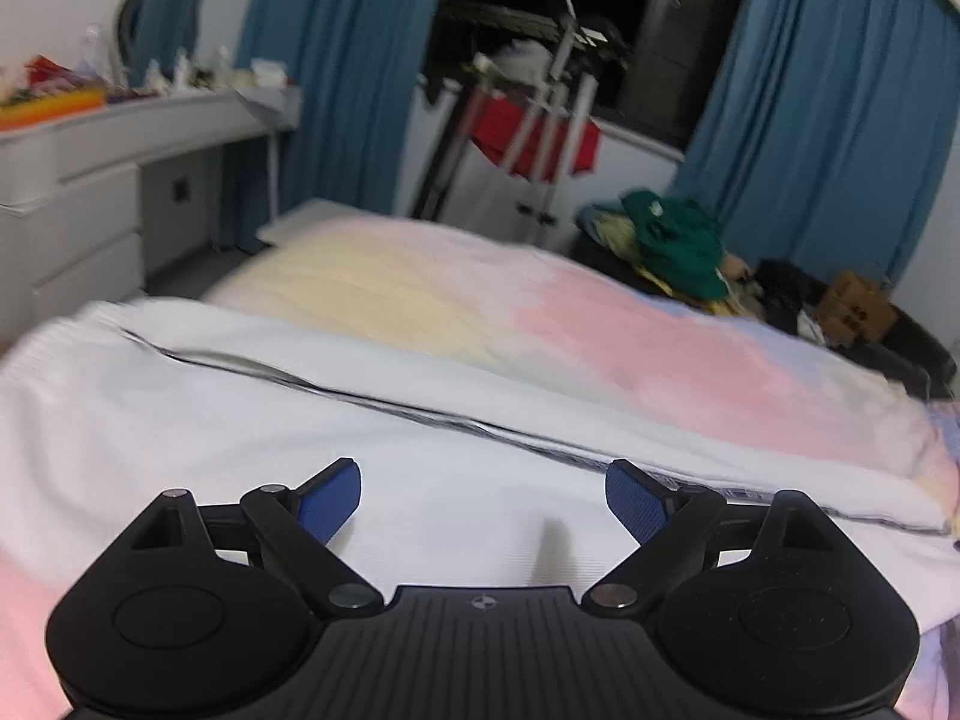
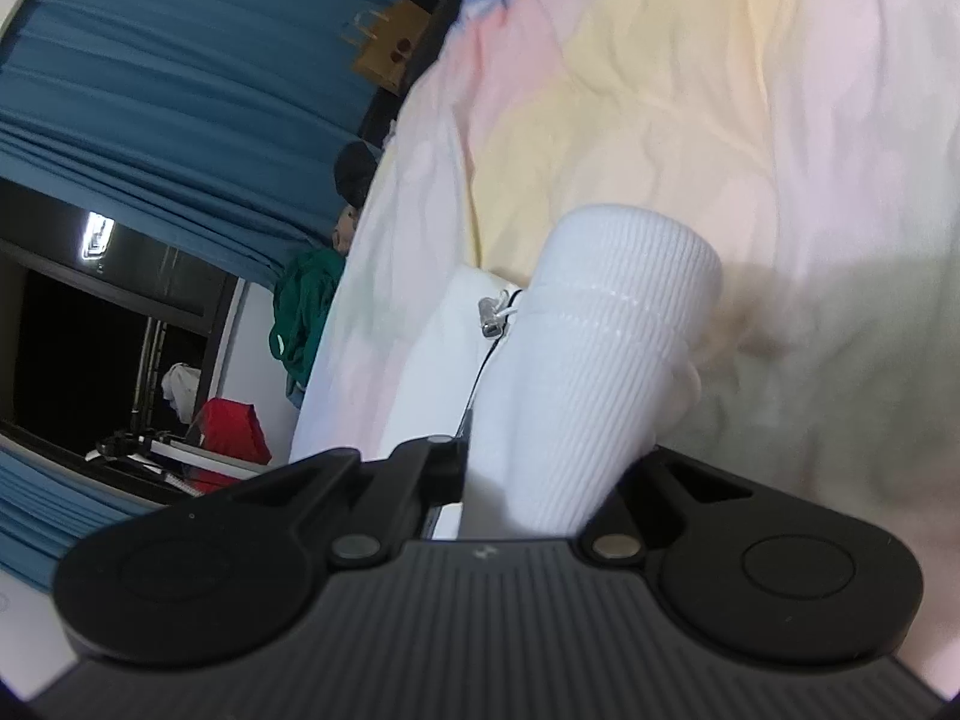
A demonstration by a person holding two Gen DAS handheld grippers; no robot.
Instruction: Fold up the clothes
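Your right gripper [image 2: 528, 480] pinches the white ribbed zip-up garment [image 2: 606, 372]; left gripper [image 1: 483, 501] spread above it. One-handed lift w/ slack cloth may skew the fold.

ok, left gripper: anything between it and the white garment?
Nothing visible. The left gripper is open just above the white garment spread on the bed cover, with only bare fabric between its fingers. The right gripper is already shut on the ribbed cuff.
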